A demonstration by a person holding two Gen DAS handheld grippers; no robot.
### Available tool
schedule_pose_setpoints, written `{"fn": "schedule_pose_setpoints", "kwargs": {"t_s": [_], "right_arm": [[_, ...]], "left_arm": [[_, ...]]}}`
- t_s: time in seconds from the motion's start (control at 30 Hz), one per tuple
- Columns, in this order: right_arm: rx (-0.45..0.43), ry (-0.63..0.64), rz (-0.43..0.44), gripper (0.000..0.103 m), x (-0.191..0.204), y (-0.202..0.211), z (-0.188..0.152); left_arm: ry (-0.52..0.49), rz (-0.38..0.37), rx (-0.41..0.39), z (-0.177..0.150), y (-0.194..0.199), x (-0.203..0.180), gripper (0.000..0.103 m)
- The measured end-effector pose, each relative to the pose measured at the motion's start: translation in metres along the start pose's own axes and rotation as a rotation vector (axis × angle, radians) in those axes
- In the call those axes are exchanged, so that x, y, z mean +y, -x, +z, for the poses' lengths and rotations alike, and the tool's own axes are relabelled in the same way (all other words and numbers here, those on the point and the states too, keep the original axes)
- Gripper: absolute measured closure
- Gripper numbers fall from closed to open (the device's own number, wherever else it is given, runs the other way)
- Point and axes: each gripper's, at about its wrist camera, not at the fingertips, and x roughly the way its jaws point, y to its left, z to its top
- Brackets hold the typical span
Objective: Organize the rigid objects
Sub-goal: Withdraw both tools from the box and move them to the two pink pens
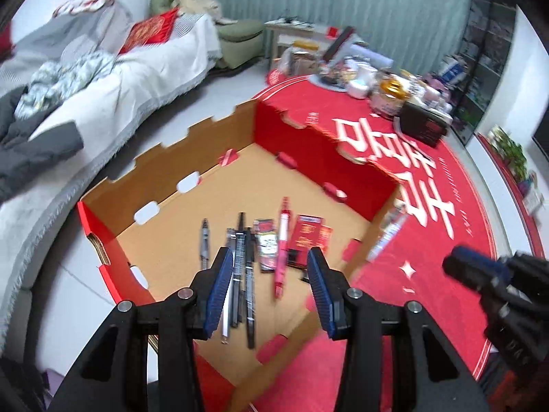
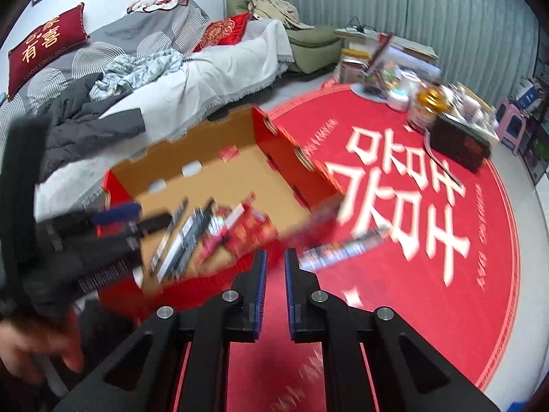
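Hovering above the cardboard tray [image 1: 219, 189], the left hand-held gripper [image 1: 269, 286] has its jaws spread, nothing between them. Pens [image 1: 242, 267], a pink pen [image 1: 282, 240] and red packets [image 1: 308, 237] lie on the tray floor. Over the red round rug [image 2: 429, 274], the right hand-held gripper [image 2: 272, 285] is pressed together, empty.

Rumpled sofa [image 2: 144, 79], green armchair [image 2: 308, 43]
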Motion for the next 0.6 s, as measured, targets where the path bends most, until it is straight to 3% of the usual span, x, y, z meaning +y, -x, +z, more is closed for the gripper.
{"fn": "schedule_pose_setpoints", "kwargs": {"t_s": [0.2, 0.37, 0.47, 0.6], "right_arm": [[0.114, -0.058, -0.043, 0.092, -0.029, 0.002, -0.072], [0.179, -0.129, -0.035, 0.092, -0.045, 0.002, -0.111], [0.204, -0.118, -0.017, 0.092, -0.043, 0.005, -0.126], [0.253, -0.087, 0.055, 0.092, -0.032, 0.007, -0.146]], "left_arm": [[-0.205, -0.079, -0.019, -0.033, 0.02, -0.064, 0.054], [-0.324, -0.194, 0.084, -0.066, 0.001, -0.112, 0.054], [-0.393, -0.218, 0.124, -0.081, -0.007, -0.128, 0.054], [-0.413, -0.227, 0.16, -0.092, -0.014, -0.13, 0.054]]}}
